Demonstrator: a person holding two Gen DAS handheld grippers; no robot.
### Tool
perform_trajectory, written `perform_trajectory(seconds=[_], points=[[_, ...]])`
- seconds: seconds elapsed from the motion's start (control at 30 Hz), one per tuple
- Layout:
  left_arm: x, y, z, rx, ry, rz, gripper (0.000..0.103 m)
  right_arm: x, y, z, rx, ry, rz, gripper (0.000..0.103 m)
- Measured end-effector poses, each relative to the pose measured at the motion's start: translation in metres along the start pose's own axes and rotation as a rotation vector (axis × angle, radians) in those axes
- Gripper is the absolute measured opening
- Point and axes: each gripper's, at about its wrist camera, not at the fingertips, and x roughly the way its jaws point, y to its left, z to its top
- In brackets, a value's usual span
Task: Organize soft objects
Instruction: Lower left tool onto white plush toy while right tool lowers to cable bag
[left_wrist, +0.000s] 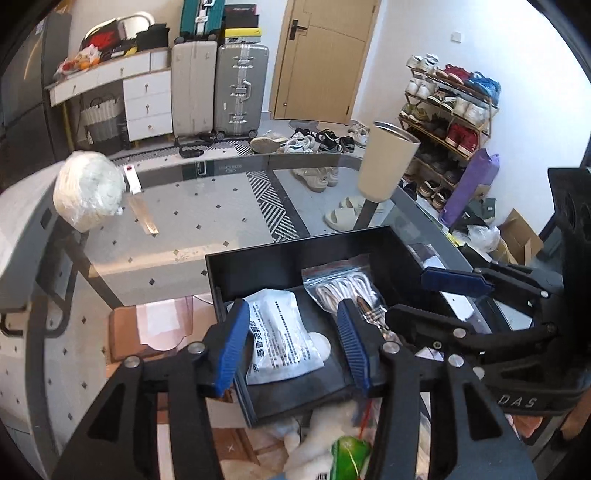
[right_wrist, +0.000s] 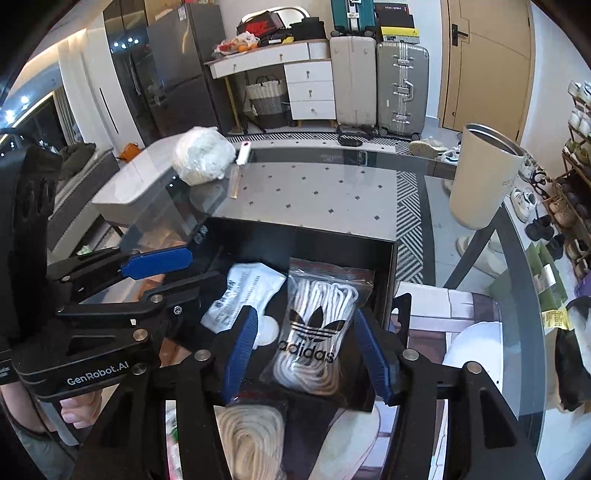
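A black open box (left_wrist: 295, 262) (right_wrist: 295, 236) sits on the glass table. Inside lie a white printed packet (left_wrist: 282, 338) (right_wrist: 240, 295) and a clear Adidas bag of white laces (right_wrist: 314, 332) (left_wrist: 343, 286). My left gripper (left_wrist: 295, 343) is open, its blue pads either side of the white packet, above it. My right gripper (right_wrist: 306, 350) is open, its pads either side of the laces bag. Each gripper shows in the other's view: the right one (left_wrist: 454, 291), the left one (right_wrist: 155, 269). A coil of beige rope (right_wrist: 251, 439) and a white plush with a green item (left_wrist: 332, 446) lie below the box.
A beige tumbler (left_wrist: 386, 160) (right_wrist: 484, 177) stands at the table's far right. A wrapped white bundle (left_wrist: 88, 190) (right_wrist: 203, 155) and a small white-capped item (right_wrist: 243, 153) lie at the far left. Suitcases, drawers and a shoe rack stand beyond the table.
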Motion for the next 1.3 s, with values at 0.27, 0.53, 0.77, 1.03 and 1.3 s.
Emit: perform_trajectory(seconds=[0.27,0.53,0.77,1.03,1.3], points=[[-0.041,-0.021,-0.008,0.089,0.016,0.018,0.061,-0.039,0.009,-0.014,-0.018,0.012,0.079,0.056],[-0.06,-0.02,-0.031,0.097,0.039,0.0,0.076,-0.052,0.015,-0.044,-0.024,0.072,0.14,0.056],[-0.045,-0.015,-0.058,0.091,0.129,-0.018,0.076,-0.038,0.023,-0.062,-0.042,0.136,0.151,0.06],[-0.019,-0.012,-0.077,0.093,0.227,-0.012,0.077,-0.01,0.023,-0.075,-0.022,0.224,0.182,0.06],[-0.004,-0.006,-0.084,0.063,0.265,-0.022,0.076,0.012,0.022,-0.08,-0.013,0.274,0.179,0.064]])
